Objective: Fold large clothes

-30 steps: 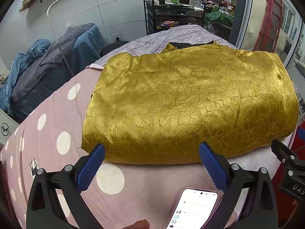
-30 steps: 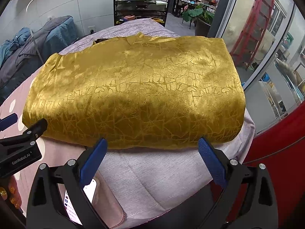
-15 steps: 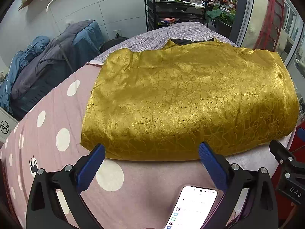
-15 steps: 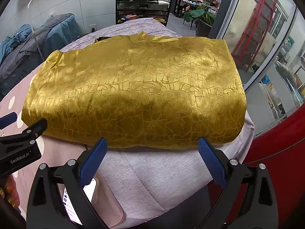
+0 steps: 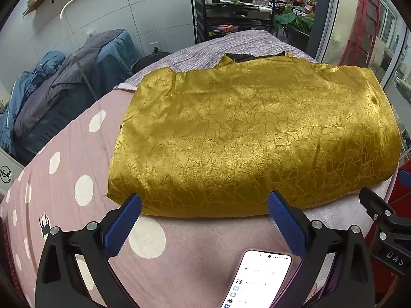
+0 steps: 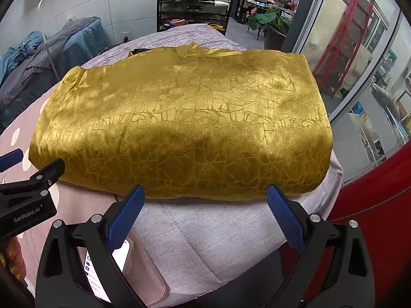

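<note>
A shiny gold garment with a crackle pattern lies folded into a wide rectangle across the table. A dark lining shows at its far edge. My left gripper stands open at the garment's near left edge, nothing between its blue pads. My right gripper is open too, at the near right edge, its pad tips just short of the fabric. Each gripper shows at the side of the other's view.
The table wears a pink dotted cover and a lilac cloth. A lit phone lies at the near edge between the grippers. Blue and grey bedding is piled left. A black cart with bottles stands behind. Glass wall on the right.
Both grippers have crept slightly forward toward the garment's near edge and stayed open. The garment has not moved.
</note>
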`<control>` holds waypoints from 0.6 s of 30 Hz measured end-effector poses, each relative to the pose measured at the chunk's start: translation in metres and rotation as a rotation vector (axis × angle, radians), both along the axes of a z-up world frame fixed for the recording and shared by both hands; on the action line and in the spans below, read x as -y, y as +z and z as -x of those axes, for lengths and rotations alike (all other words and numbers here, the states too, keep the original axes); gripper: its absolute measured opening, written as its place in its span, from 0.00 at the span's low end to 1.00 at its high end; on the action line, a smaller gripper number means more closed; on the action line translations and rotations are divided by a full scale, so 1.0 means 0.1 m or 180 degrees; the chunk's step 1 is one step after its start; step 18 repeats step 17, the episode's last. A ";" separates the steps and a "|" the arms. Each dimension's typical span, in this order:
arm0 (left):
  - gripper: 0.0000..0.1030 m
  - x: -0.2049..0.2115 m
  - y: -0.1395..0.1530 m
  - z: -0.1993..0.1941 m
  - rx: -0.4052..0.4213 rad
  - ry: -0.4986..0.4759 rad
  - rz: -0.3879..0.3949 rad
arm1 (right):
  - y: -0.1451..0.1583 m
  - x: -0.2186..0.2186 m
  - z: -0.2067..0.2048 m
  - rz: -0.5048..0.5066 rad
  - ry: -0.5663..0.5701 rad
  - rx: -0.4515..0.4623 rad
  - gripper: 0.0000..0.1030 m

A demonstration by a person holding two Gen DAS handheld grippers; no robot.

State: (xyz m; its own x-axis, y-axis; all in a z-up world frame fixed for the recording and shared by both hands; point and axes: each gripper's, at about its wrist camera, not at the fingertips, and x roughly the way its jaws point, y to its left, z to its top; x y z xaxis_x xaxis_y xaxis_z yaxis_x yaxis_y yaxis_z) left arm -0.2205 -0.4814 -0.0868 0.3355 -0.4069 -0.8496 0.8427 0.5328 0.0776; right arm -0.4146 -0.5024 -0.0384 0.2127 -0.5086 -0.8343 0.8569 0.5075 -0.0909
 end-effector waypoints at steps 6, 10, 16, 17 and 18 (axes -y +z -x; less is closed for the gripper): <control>0.94 0.00 -0.02 0.02 0.0022 -0.0009 -0.0031 | 0.00 -0.01 0.00 0.0005 -0.0006 -0.0004 0.92; 0.94 0.02 -0.03 0.01 -0.0038 -0.0033 -0.0060 | 0.00 -0.01 0.00 0.0014 -0.0007 -0.0008 0.92; 0.94 0.01 0.01 -0.01 -0.0091 -0.0004 0.0006 | 0.00 -0.02 0.00 0.0011 -0.0008 -0.0008 0.92; 0.94 0.01 0.01 -0.02 -0.0076 -0.0001 -0.0004 | 0.00 -0.02 0.00 0.0011 -0.0009 -0.0008 0.92; 0.94 0.01 0.01 -0.02 -0.0076 -0.0001 -0.0004 | 0.00 -0.02 0.00 0.0011 -0.0009 -0.0008 0.92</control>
